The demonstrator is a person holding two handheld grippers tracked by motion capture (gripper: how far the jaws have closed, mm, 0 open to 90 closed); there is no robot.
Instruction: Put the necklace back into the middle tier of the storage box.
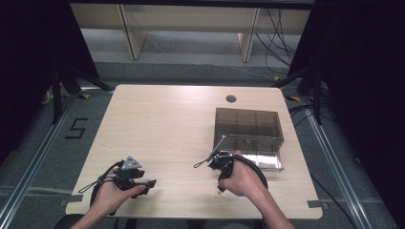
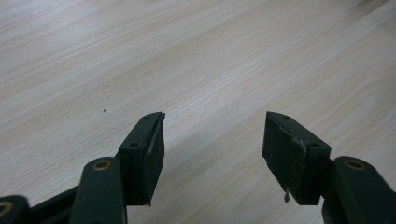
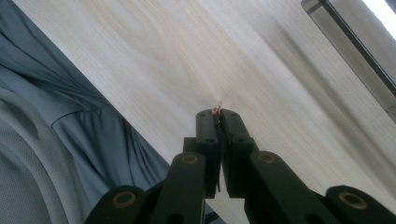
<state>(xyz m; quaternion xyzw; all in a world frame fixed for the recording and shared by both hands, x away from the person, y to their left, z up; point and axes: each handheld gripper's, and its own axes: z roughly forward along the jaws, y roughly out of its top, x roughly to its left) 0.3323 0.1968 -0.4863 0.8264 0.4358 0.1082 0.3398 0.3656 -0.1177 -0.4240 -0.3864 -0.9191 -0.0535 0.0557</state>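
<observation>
A smoky clear box [image 1: 248,128] with several compartments stands on the right half of the wooden table [image 1: 162,124]. Just left of its near corner, a hand holds my right gripper [image 1: 220,189], which points back toward the person. In the right gripper view the jaws of my right gripper [image 3: 218,114] are pressed together on a tiny brownish piece [image 3: 217,108] that pokes out at the tips, low over the table near its front edge. My left gripper [image 1: 152,182] rests at the front left, pointing right. Its jaws [image 2: 212,140] stand wide apart over bare wood, with nothing between them.
A round cable hole [image 1: 231,98] sits near the table's far edge. A pale flat panel [image 1: 260,160] lies against the box's near side. Black curtains and stands flank the table, and cables run along the floor at the right. The person's grey clothing [image 3: 56,140] is close beyond the table's front edge.
</observation>
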